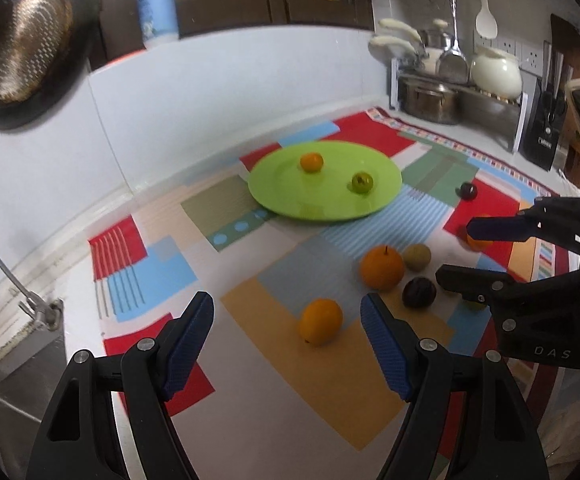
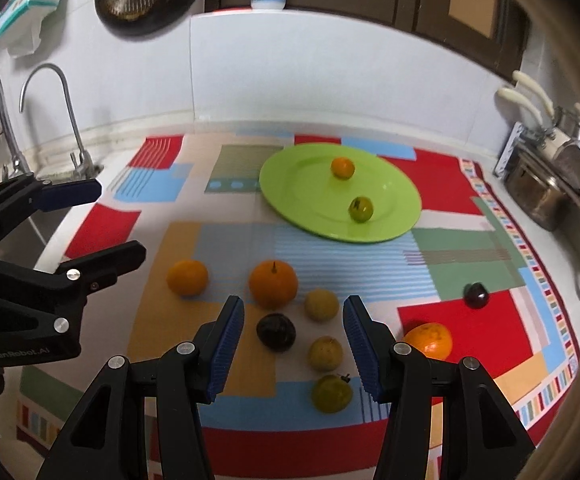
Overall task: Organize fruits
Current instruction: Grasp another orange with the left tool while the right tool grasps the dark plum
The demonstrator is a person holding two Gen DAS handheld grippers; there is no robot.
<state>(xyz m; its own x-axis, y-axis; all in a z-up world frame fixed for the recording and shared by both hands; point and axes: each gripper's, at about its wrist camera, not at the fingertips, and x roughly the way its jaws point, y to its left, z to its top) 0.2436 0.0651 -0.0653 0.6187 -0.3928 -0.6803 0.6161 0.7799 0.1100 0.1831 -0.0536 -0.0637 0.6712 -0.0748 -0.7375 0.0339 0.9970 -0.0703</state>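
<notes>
Both claws are spread wide with nothing in them, the left claw (image 1: 287, 320) hanging over the orange (image 1: 320, 321) near the cloth's (image 2: 469, 328) left side and the right claw (image 2: 293, 330) over the bunched fruit, so I'd guess each is lining up its next grab. Only two fruits sit on the green plate (image 2: 301, 196) up at 12 o'clock; the rest lie loose on the worktop. A right-side orange (image 2: 429, 338) is half hidden behind a finger, and the dark fruit (image 2: 276, 331) could be a plum, can't tell.

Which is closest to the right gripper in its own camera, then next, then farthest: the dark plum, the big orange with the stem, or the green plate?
1. Dark plum, just ahead between the right gripper fingers.
2. Big orange with the stem, behind the plum.
3. Green plate, far back on the cloth.
</notes>
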